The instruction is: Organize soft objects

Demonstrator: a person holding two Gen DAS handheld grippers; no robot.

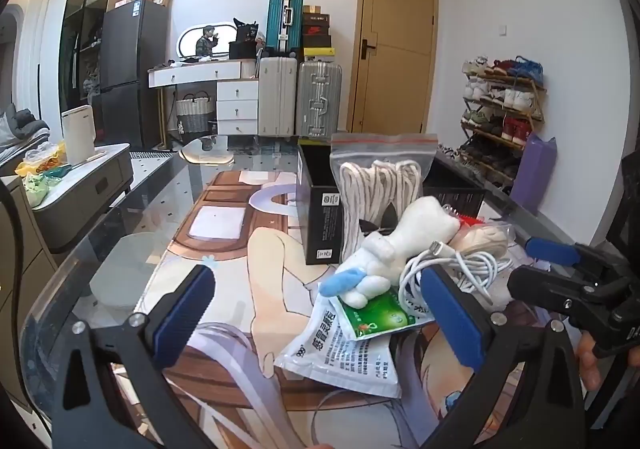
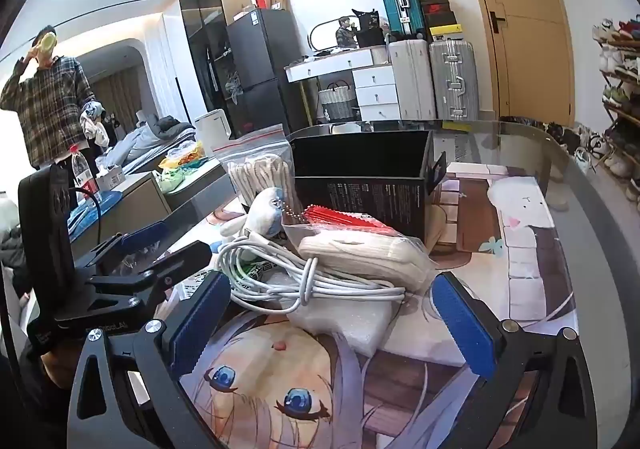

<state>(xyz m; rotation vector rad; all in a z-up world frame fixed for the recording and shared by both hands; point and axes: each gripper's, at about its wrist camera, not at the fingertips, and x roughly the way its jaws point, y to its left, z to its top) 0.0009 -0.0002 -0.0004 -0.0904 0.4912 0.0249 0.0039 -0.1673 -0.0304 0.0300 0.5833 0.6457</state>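
Observation:
A heap of soft things lies on the glass table (image 1: 120, 233): a white plush toy (image 1: 404, 245) with a blue tip, a coiled white cable (image 1: 468, 269), white and green sachets (image 1: 344, 353), and a zip bag of white cord (image 1: 380, 177) leaning on an open black box (image 1: 320, 209). My left gripper (image 1: 320, 313) stands open just short of the sachets, holding nothing. In the right wrist view my right gripper (image 2: 332, 325) is open before the white cable (image 2: 296, 273), a bagged beige bundle (image 2: 360, 253), a white foam piece (image 2: 344, 325) and the black box (image 2: 360, 165).
The right gripper's blue-padded fingers (image 1: 560, 253) sit at the right edge of the left wrist view. A person in a plaid shirt (image 2: 48, 101) stands far left. Suitcases (image 1: 300, 97), a shoe rack (image 1: 500, 117) and a door (image 1: 392, 45) line the back wall.

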